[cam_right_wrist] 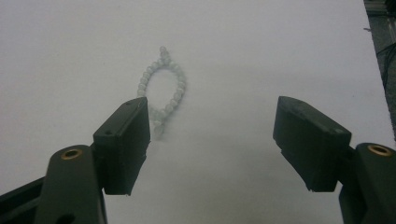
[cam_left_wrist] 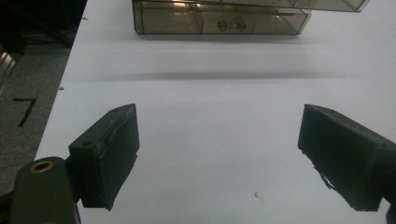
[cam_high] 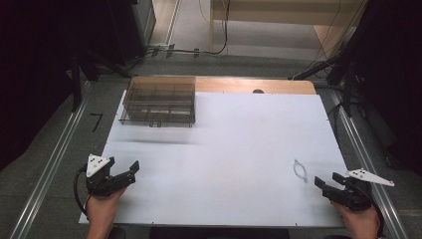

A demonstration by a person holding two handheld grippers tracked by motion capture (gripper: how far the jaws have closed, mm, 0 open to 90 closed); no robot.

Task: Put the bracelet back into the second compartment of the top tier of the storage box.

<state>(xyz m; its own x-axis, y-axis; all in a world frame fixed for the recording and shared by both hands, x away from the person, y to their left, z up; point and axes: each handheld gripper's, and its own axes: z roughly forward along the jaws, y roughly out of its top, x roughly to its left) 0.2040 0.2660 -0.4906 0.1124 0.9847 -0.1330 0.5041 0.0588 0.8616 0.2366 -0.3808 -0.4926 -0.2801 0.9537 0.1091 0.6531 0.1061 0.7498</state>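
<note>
Both tongs gaping, empty. Bead loop (cam_right_wrist: 162,88) just ahead of right tongs (cam_right_wrist: 212,140), probably slippery: pinch may scatter it. Left tongs (cam_left_wrist: 219,154) idle, clear box (cam_high: 159,101) far ahead.

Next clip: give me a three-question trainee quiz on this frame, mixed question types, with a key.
1. True or false: the bead bracelet lies inside the clear compartment box.
2. Which gripper is nearer the bracelet: A) left gripper B) right gripper?
3. Fill in: both grippers' jaws are ____.

Key: 1 false, it lies on the white table, far from the box. 2 B. 3 open, holding nothing.
</note>
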